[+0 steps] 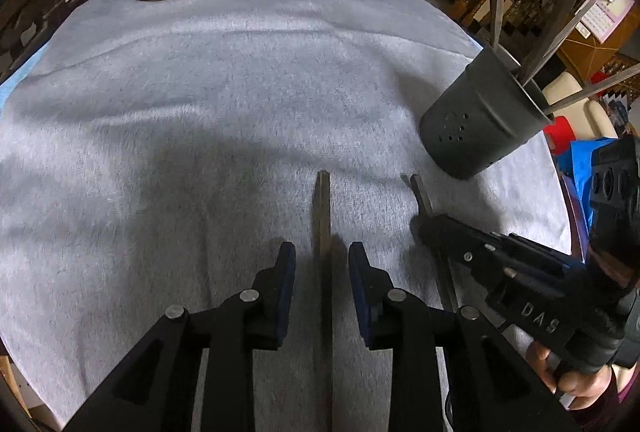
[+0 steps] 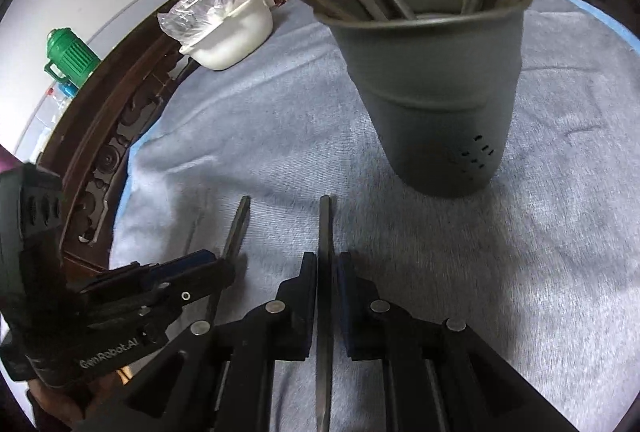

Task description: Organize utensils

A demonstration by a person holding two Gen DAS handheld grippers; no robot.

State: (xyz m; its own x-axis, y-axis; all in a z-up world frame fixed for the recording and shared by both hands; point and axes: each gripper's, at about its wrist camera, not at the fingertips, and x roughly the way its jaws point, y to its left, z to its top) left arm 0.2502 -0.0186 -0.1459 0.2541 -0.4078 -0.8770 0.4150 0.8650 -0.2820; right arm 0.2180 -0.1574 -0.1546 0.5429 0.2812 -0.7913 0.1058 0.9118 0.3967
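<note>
Two flat metal utensil handles lie side by side on the grey cloth-covered worktop point(image 1: 200, 92).
The left gripper point(image 1: 322, 264) straddles one handle point(image 1: 322, 208), fingers apart; the right gripper point(image 2: 327, 272) has its fingers nearly together around the other handle point(image 2: 325, 228), near the dark grey perforated holder cup point(image 2: 436, 92) (already holding utensils).

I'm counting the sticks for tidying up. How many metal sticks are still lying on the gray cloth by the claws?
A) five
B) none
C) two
C: two lie side by side on the cloth, one metal stick between the right claw fingers and the other metal stick at the left claw; the rest stand in the gray cup.
</note>
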